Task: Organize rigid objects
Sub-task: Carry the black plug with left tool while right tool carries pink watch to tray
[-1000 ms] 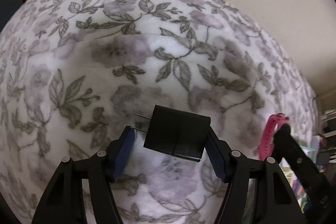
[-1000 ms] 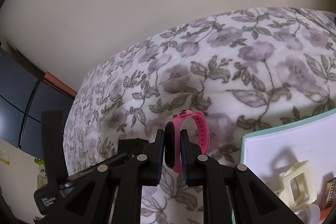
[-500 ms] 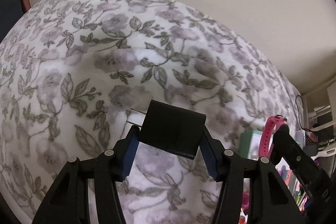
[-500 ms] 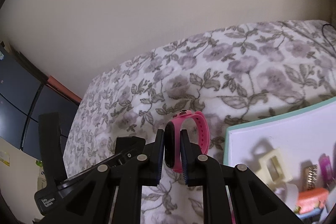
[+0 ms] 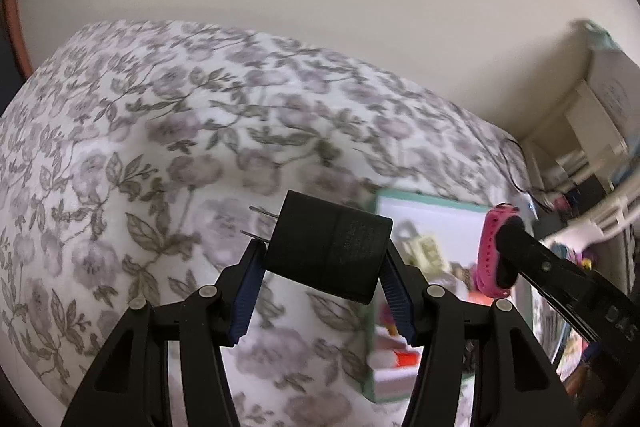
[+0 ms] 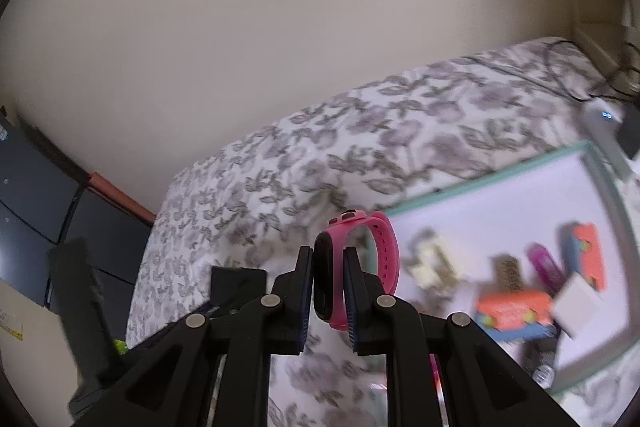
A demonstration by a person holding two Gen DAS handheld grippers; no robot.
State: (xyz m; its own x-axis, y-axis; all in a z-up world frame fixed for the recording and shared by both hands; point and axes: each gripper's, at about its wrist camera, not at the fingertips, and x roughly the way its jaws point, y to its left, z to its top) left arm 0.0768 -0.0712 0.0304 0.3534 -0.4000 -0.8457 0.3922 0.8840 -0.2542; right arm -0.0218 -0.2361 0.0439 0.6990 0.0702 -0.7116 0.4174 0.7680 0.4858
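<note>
matt black plastic charger (image 5: 328,251), soft floral cloth (image 5: 120,155).

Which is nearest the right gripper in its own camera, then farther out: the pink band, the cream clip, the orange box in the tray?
1. Pink band, clamped between the right gripper pads.
2. Cream clip, at the tray's left.
3. Orange box, farther right.

Soft indoor light, motion-blurred fisheye

Black plug adapter (image 5: 328,251), pink watch band (image 6: 384,251), mint-rimmed white tray (image 6: 600,163), white bedspread (image 5: 120,131) patterned with grey-purple flowers.
</note>
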